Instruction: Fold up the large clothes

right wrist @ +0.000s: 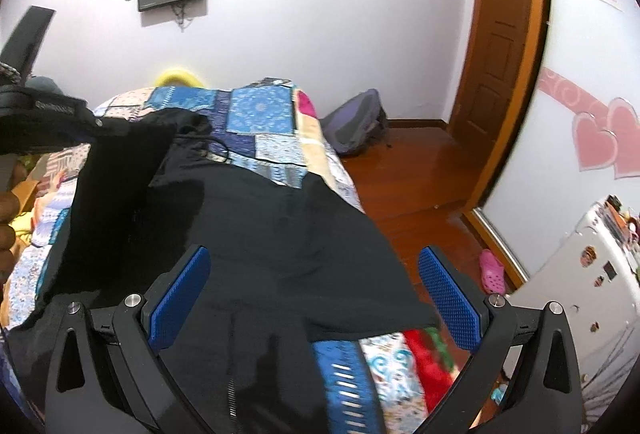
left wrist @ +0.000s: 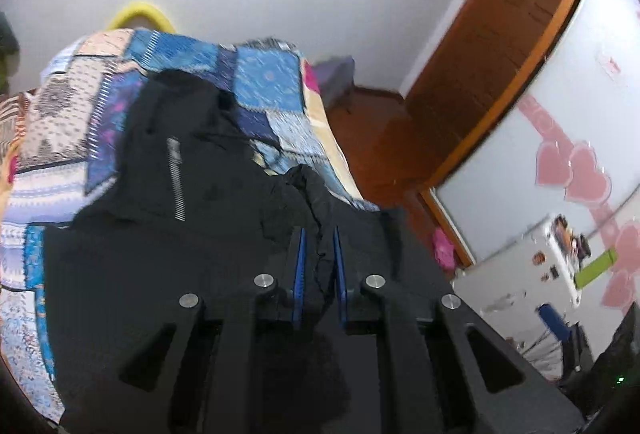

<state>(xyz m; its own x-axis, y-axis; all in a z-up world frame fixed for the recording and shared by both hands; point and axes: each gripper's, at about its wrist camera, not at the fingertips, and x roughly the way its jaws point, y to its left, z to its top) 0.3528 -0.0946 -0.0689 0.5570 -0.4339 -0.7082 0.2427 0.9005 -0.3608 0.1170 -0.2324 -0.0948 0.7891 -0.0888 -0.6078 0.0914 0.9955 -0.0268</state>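
- Left gripper (left wrist: 319,254) closest to lens, blue pads pinched tight on bunched fold of black hoodie (left wrist: 168,194); cloth edge between pads lost in shadow.
- Right gripper (right wrist: 314,290) spread wide, gripping nothing, hovering over hoodie (right wrist: 272,226).
- One hoodie, spread across patchwork quilt (right wrist: 260,110) on bed; possibly zipper down front, blurred.

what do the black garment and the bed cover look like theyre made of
Black garment: soft matte knit, probably cotton fleece; it drapes limply and shows a metal-looking zipper. Bed cover: thin printed woven cloth, likely cotton, with flat patchwork patterns and no sheen.
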